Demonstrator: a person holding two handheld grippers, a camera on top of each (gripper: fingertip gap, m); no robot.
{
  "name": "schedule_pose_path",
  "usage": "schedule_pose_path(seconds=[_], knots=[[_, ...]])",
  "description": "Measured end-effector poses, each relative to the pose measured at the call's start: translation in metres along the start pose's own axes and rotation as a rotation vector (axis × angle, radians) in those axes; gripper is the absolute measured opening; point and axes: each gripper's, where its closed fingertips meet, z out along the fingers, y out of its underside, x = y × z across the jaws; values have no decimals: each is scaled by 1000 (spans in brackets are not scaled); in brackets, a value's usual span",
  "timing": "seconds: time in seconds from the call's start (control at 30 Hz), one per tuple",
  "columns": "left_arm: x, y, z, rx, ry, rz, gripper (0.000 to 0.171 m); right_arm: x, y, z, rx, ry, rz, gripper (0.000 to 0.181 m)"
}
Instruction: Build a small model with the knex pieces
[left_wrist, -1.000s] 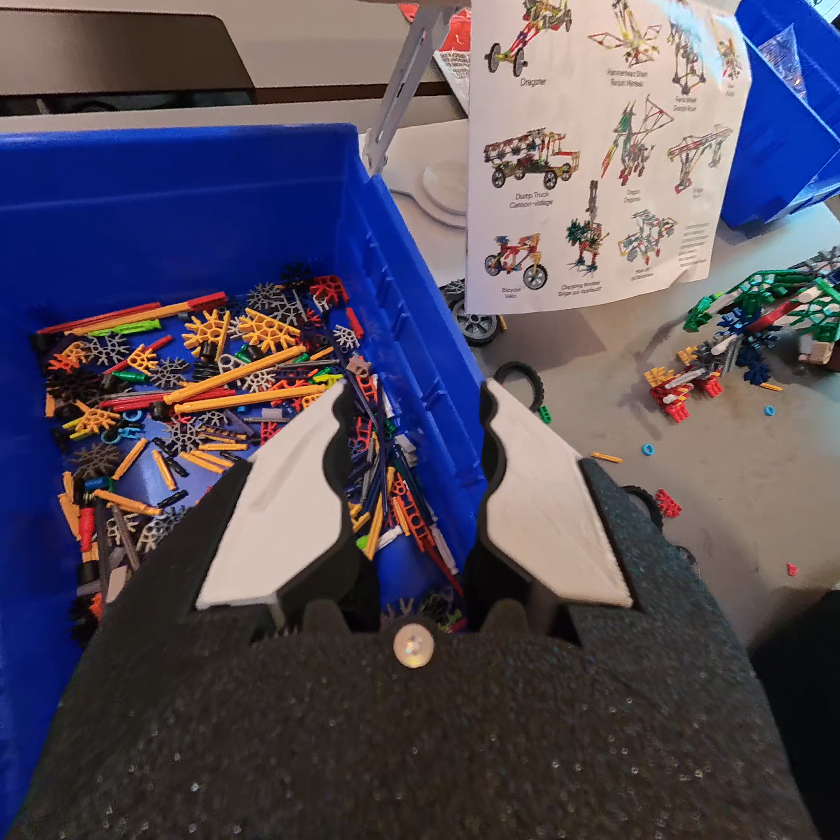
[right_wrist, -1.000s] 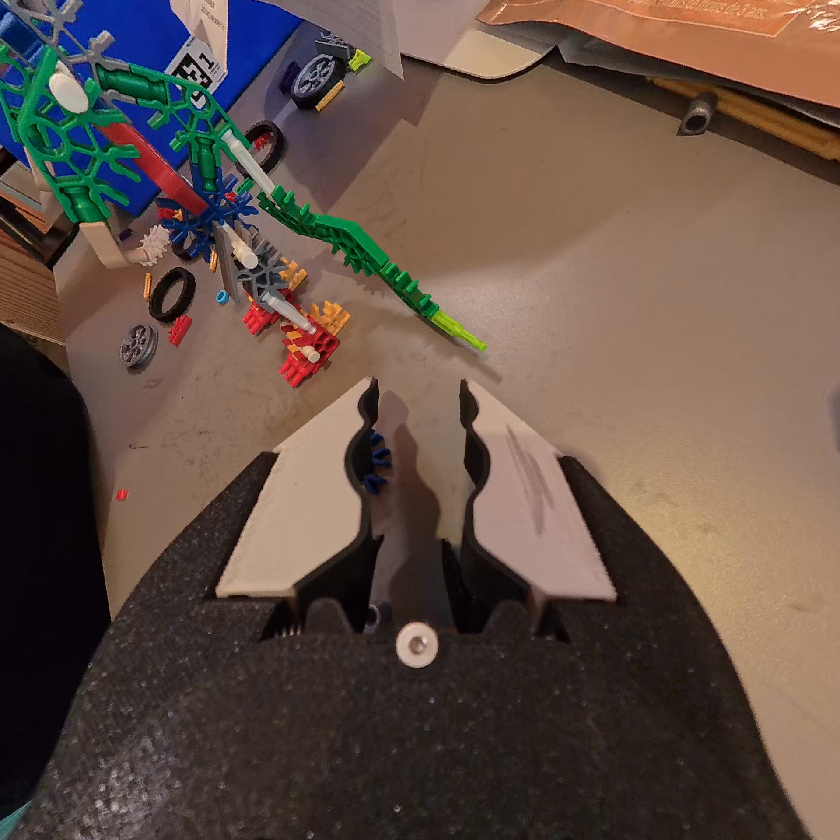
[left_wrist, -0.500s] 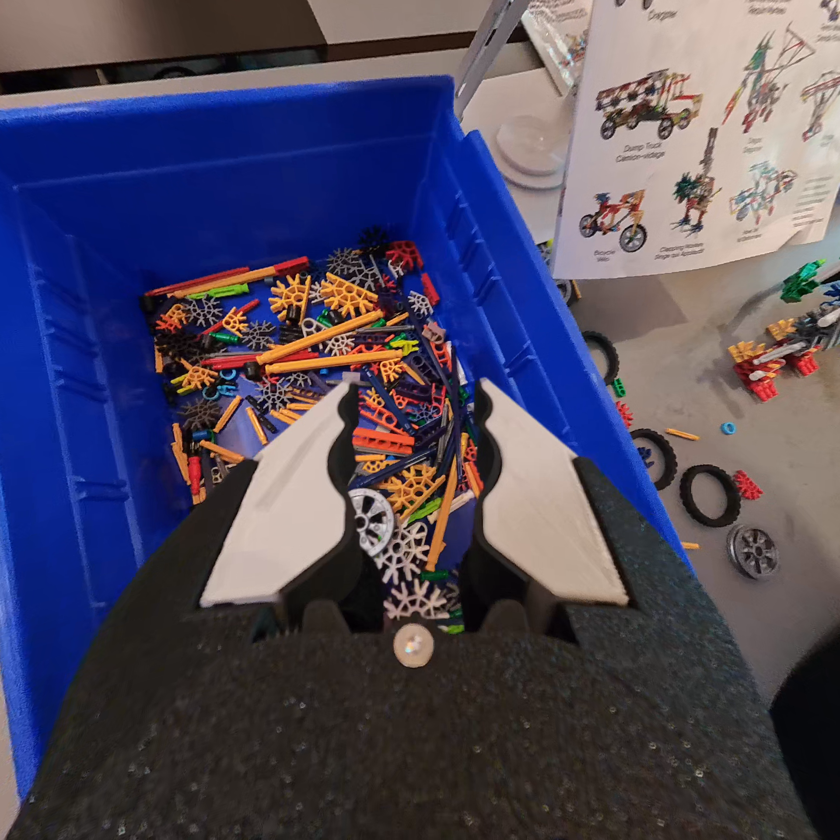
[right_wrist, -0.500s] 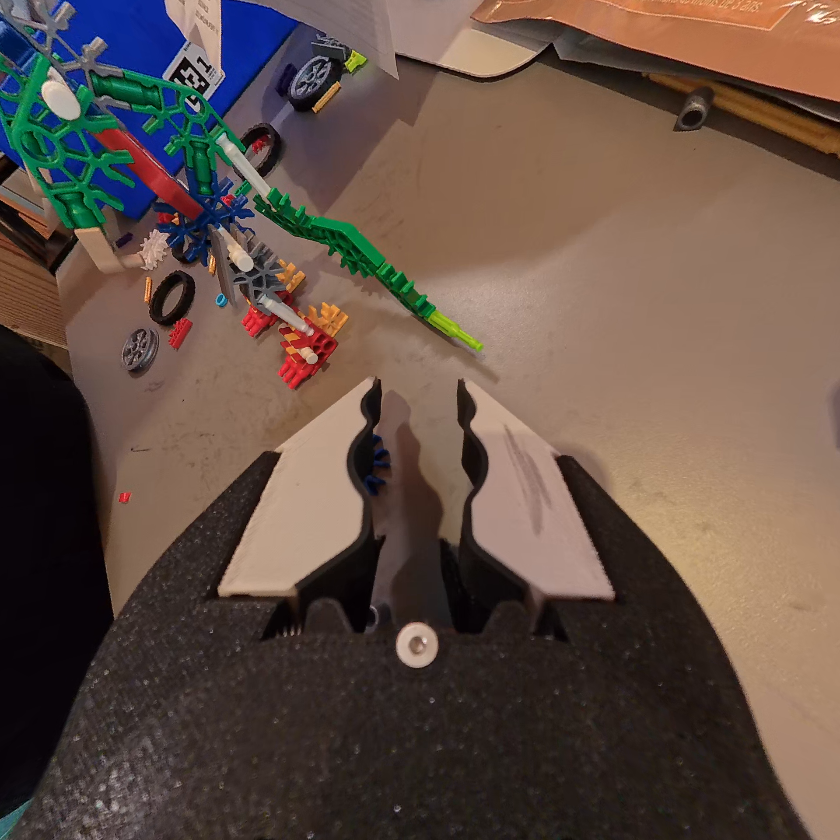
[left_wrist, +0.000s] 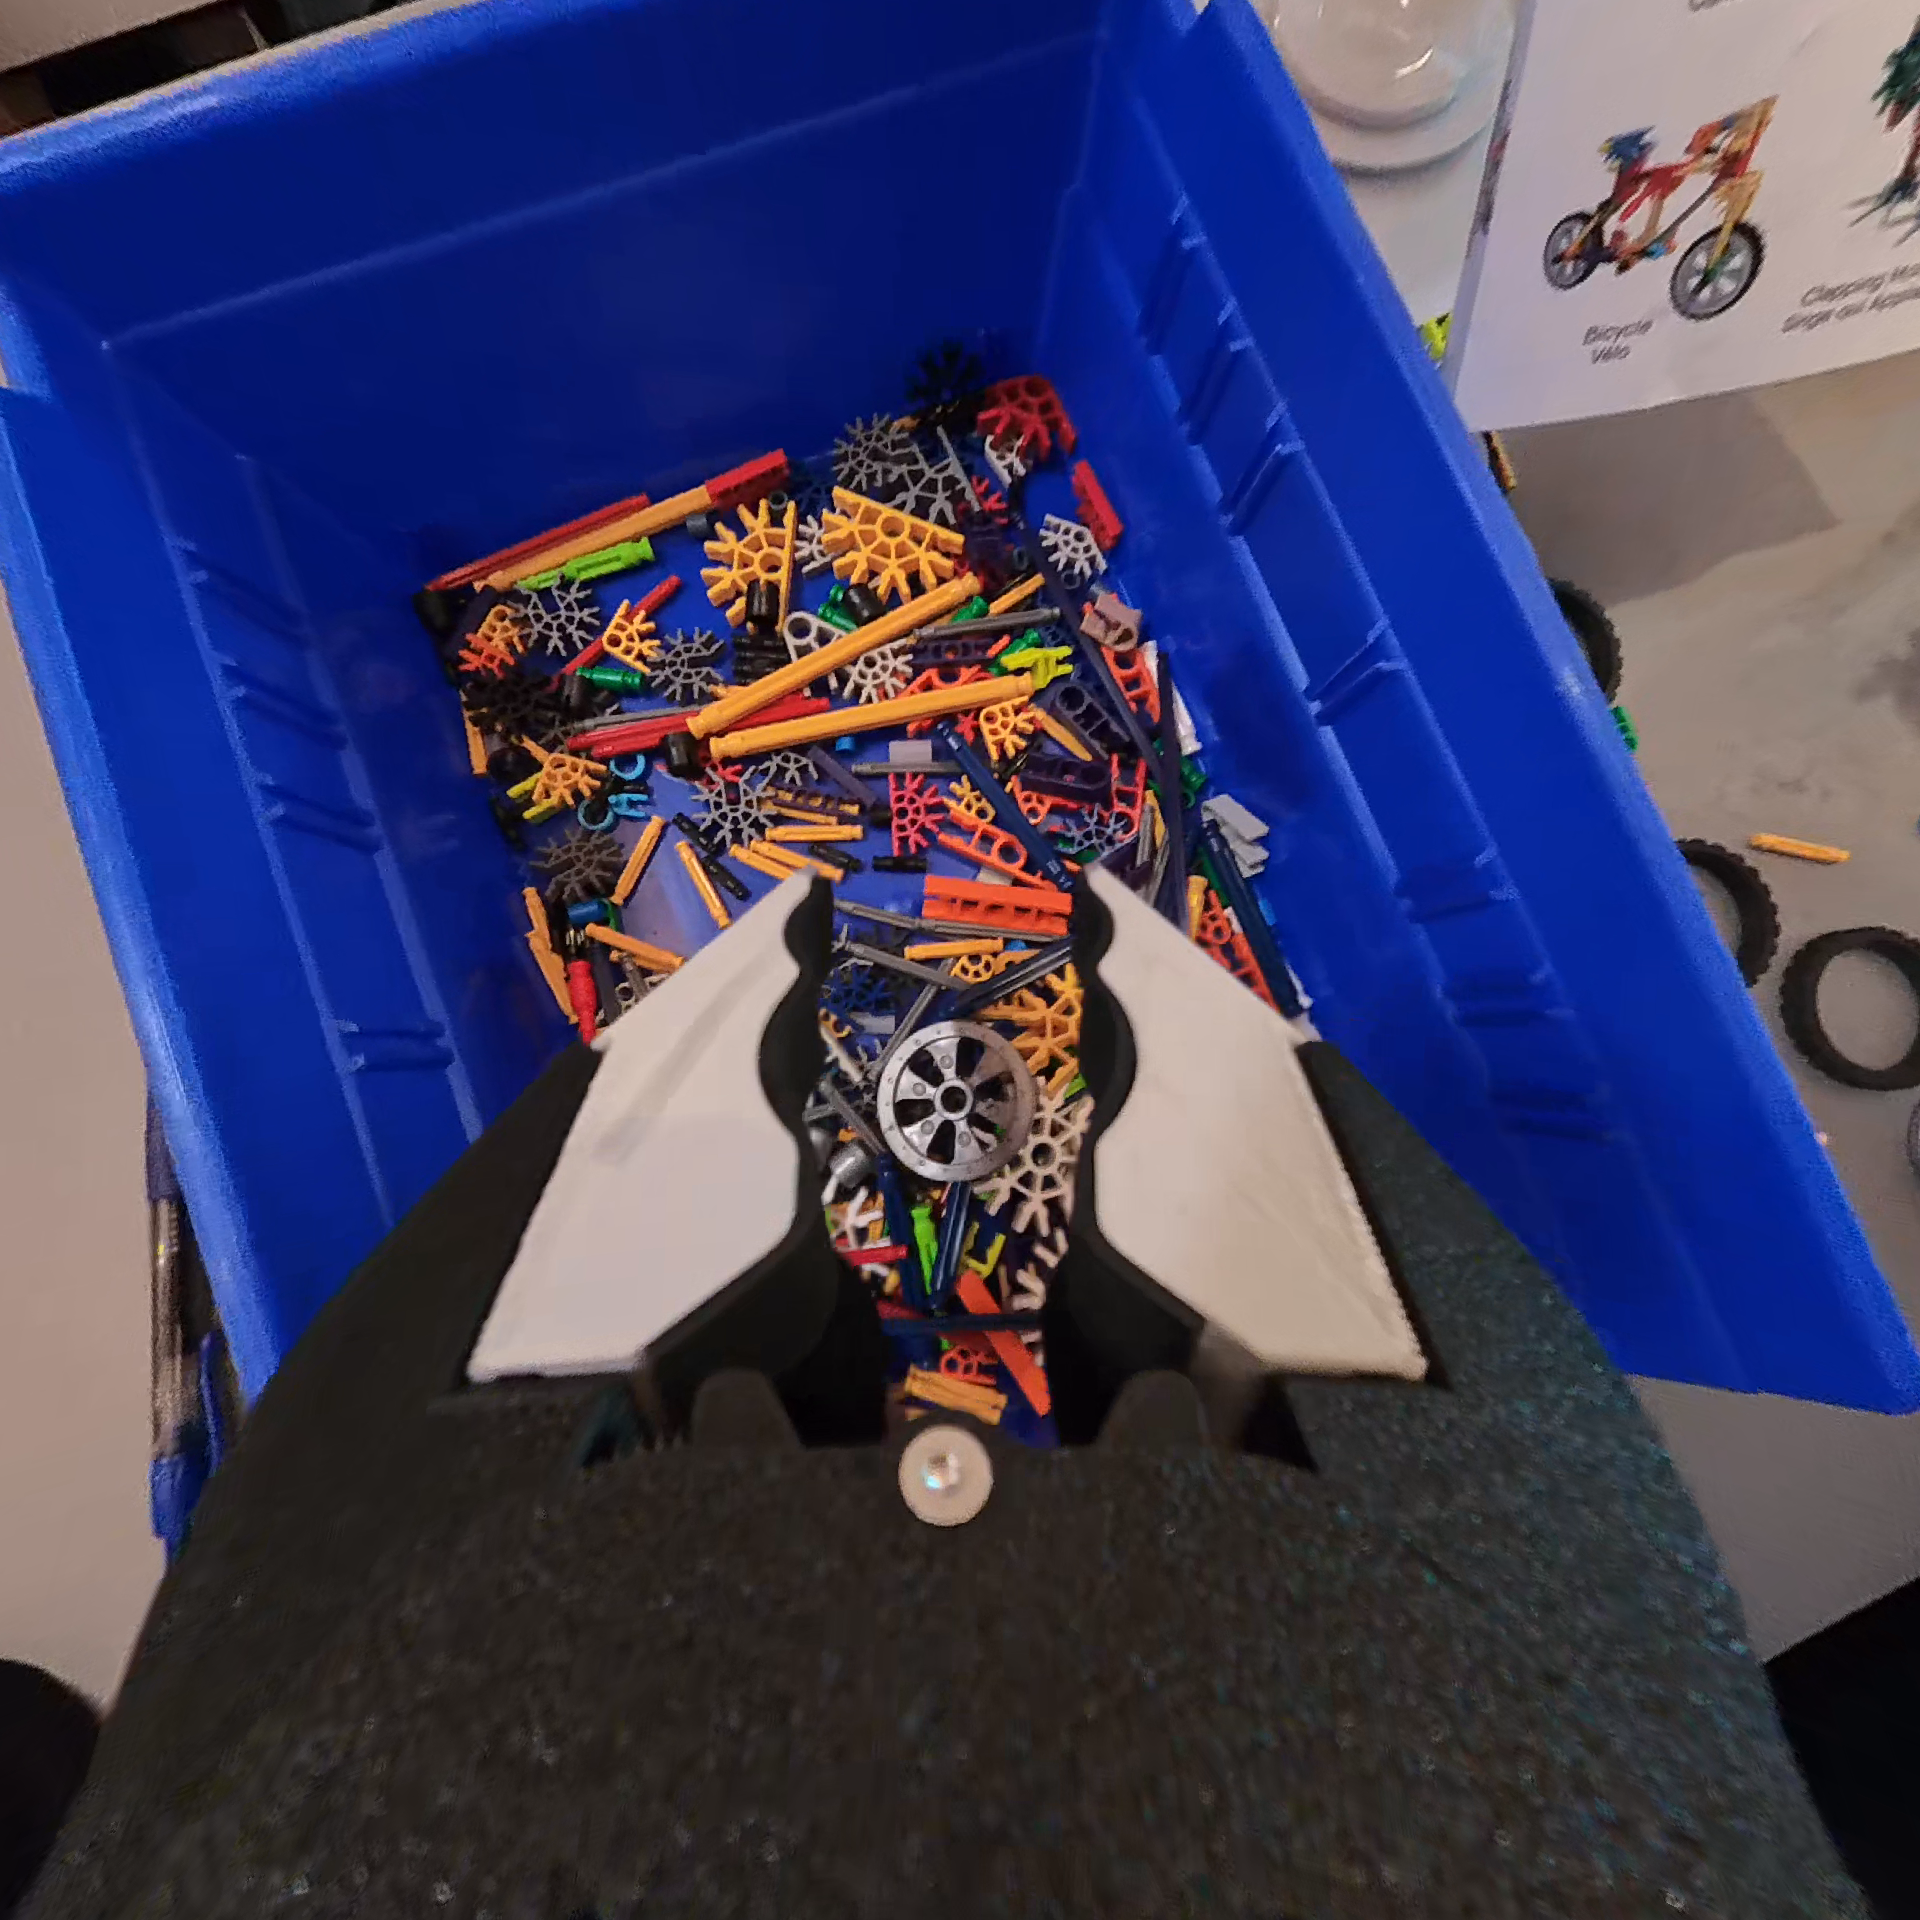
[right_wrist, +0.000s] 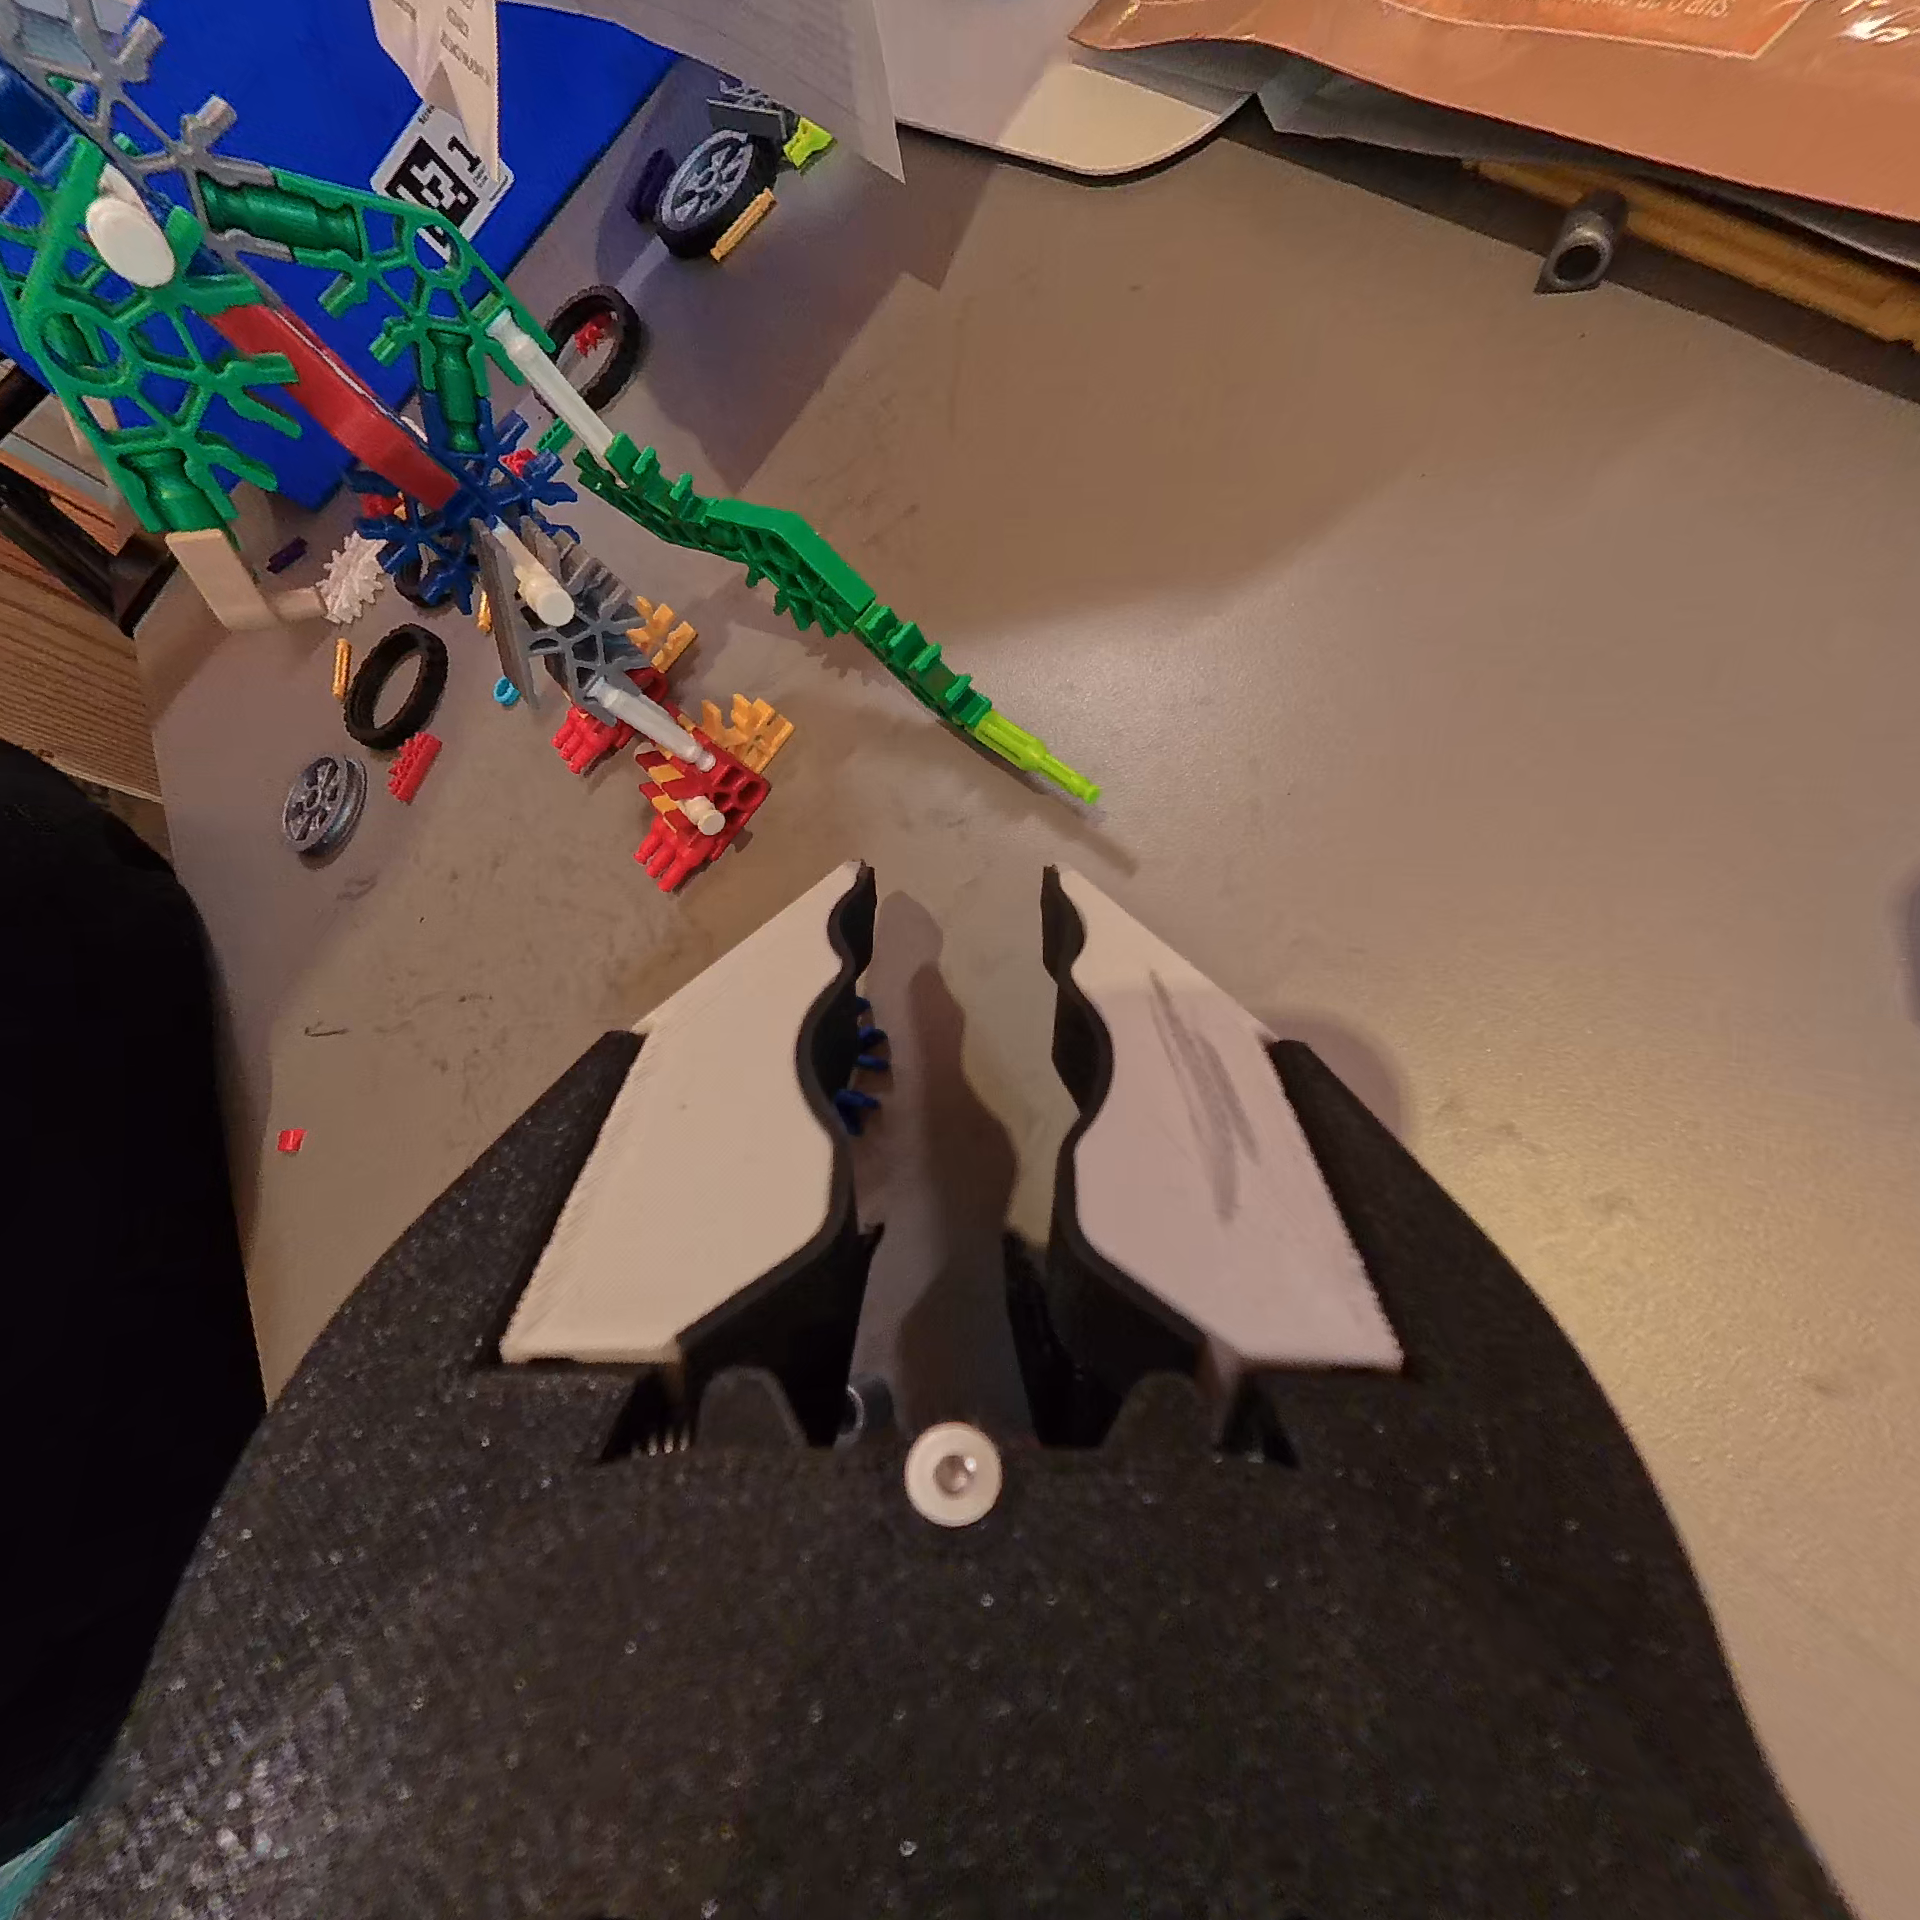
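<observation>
Fingers (left_wrist: 675, 1132) of the left gripper (left_wrist: 951, 914) stand apart, holding nothing, above a deep blue bin (left_wrist: 644, 260). Loose toy building pieces (left_wrist: 831, 717) (yellow rods, orange and grey connectors) cover the bin's floor. A silver spoked wheel (left_wrist: 956, 1114) lies on that pile, showing in the gap between the fingers. Past the bin's right wall, black tyres (left_wrist: 1855, 1006) lie on the grey desk (left_wrist: 1714, 540), and a printed sheet with model pictures (left_wrist: 1683, 187) hangs at the desk's far edge.

The right gripper (right_wrist: 958, 883) also has its fingers spread, low over bare desk. A small blue toothed piece (right_wrist: 860, 1060) sits against its left finger's inner face; whether it is gripped cannot be told. Ahead and left stands a green, red and blue toy model (right_wrist: 436, 457) with a green tail (right_wrist: 831, 603) reaching toward the gripper.
</observation>
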Motion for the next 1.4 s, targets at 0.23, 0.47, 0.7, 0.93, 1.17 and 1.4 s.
schedule_pose_path(seconds=[0.23, 0.47, 0.7, 0.93, 1.17, 1.4], knots=[[-6, 11, 0, -78, -14, 54, 41, 0, 0, 0, 0, 0, 1, 31], [-32, 25, -15, -232, -114, 241, 30, 0, 0, 0, 0, -1, 1, 32], [-36, 27, -4, -289, -128, 314, 25, 0, 0, 0, 0, -1, 3, 32], [-35, 42, 11, -444, -80, 374, 23, 0, 0, 0, 0, 3, -2, 31], [-18, 65, 13, -529, 49, 268, 33, 0, 0, 0, 1, 2, -2, 32], [15, 72, 6, -519, 207, 231, 35, 0, 0, 0, 1, -3, 3, 32]])
